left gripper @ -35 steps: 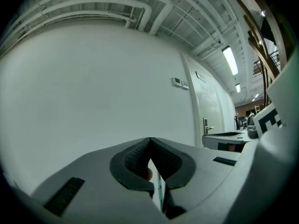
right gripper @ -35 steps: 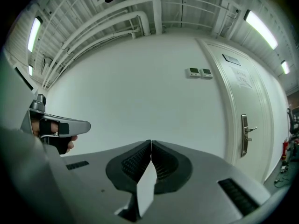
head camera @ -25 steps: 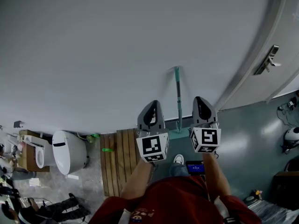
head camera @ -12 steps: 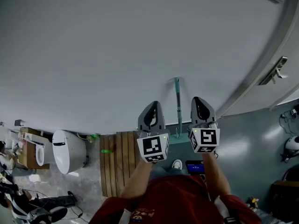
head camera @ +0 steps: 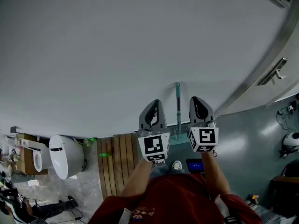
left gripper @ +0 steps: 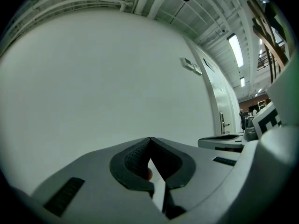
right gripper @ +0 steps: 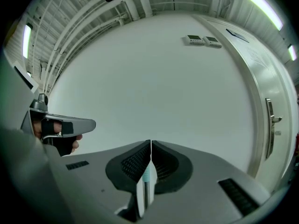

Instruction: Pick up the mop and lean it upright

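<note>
The mop stands upright against the white wall, its teal and grey handle rising from a teal head on the floor. My left gripper hangs just left of the handle and my right gripper just right of it, both apart from it. The left gripper is shut, jaw tips touching, nothing between them. The right gripper is shut too; a strip of the mop handle shows beyond the gap under its tips, not gripped.
A white toilet stands at the lower left beside a wooden slatted mat with a small green item on it. A door with a lever handle is at the right. My shoe is near the mop head.
The view has tilted slightly, so the door handle and toilet sit a little differently. Both grippers stay shut beside the mop, which keeps leaning on the wall.
</note>
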